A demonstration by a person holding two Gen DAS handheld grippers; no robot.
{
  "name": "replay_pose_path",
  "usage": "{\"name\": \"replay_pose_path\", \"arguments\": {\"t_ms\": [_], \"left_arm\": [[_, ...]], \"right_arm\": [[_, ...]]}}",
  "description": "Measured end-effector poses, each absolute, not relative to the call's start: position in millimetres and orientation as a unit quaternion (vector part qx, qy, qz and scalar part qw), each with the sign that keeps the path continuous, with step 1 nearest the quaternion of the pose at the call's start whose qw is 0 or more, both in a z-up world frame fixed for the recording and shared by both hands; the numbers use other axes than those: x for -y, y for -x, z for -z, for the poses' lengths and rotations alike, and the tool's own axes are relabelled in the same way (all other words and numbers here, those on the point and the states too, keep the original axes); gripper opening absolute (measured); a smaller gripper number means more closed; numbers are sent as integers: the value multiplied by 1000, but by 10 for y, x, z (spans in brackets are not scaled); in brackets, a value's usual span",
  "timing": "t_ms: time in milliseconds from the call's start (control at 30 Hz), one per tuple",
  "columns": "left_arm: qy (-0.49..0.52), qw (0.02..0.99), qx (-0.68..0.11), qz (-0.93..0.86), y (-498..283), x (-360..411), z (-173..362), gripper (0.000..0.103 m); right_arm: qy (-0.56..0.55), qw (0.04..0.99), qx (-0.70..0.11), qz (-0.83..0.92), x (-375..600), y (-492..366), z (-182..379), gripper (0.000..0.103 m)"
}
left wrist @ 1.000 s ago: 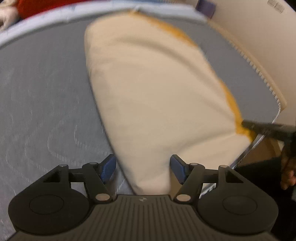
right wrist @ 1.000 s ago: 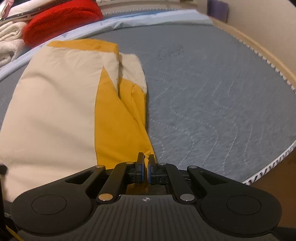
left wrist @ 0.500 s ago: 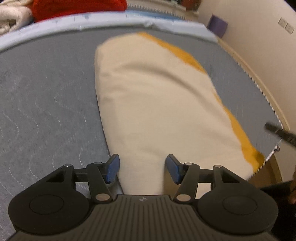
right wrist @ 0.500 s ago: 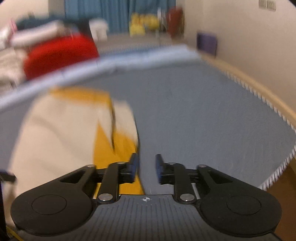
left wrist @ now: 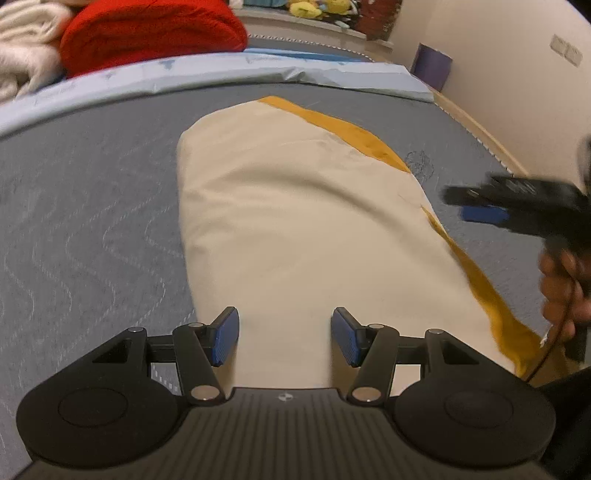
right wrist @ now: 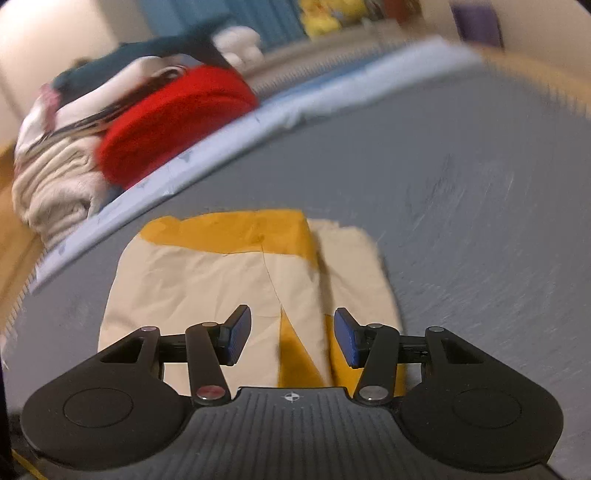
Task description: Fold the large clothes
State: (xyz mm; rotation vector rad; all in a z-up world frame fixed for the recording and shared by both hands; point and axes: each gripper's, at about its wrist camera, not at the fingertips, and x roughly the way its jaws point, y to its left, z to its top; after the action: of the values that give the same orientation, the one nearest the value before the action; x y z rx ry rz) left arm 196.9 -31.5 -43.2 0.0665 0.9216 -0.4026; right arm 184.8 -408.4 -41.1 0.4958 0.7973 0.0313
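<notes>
A cream and mustard-yellow garment (left wrist: 303, 221) lies folded into a long strip on the grey mattress (left wrist: 92, 206). It also shows in the right wrist view (right wrist: 207, 280), with yellow panels at its far end and middle. My left gripper (left wrist: 283, 338) is open and empty above the garment's near end. My right gripper (right wrist: 291, 339) is open and empty above the garment; in the left wrist view it (left wrist: 491, 206) hovers over the garment's right edge, held by a hand (left wrist: 565, 288).
A red blanket (left wrist: 147, 33) and cream knit bedding (left wrist: 22, 59) are piled beyond a light blue sheet (left wrist: 221, 70) at the far end. A wall (left wrist: 517, 92) runs along the mattress's right edge. A purple bin (left wrist: 432, 70) stands at the far right.
My right gripper has let go of the yellow edge, opened, and lifted above the garment. My left gripper stays open and has pulled back and up along the garment.
</notes>
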Motion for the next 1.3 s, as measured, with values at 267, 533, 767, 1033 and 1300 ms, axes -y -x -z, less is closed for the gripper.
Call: {"name": "replay_pose_path", "arguments": {"t_ms": [267, 533, 767, 1033, 1300], "left_arm": [[-71, 888, -408, 199, -2308, 630, 536, 63], [-58, 900, -385, 193, -3036, 805, 628, 65], [-37, 912, -361, 193, -3613, 869, 747, 65], [-23, 906, -384, 179, -4048, 834, 863, 67], [-6, 923, -330, 197, -3631, 521, 11, 67]], "right_arm": [[-294, 862, -412, -4, 4040, -2376, 782, 52], [-275, 905, -324, 17, 4025, -2402, 433, 1], [-217, 883, -407, 83, 3954, -2564, 763, 1], [-224, 853, -436, 177, 4084, -2555, 989, 0], [-209, 923, -319, 47, 3906, -2045, 132, 19]]}}
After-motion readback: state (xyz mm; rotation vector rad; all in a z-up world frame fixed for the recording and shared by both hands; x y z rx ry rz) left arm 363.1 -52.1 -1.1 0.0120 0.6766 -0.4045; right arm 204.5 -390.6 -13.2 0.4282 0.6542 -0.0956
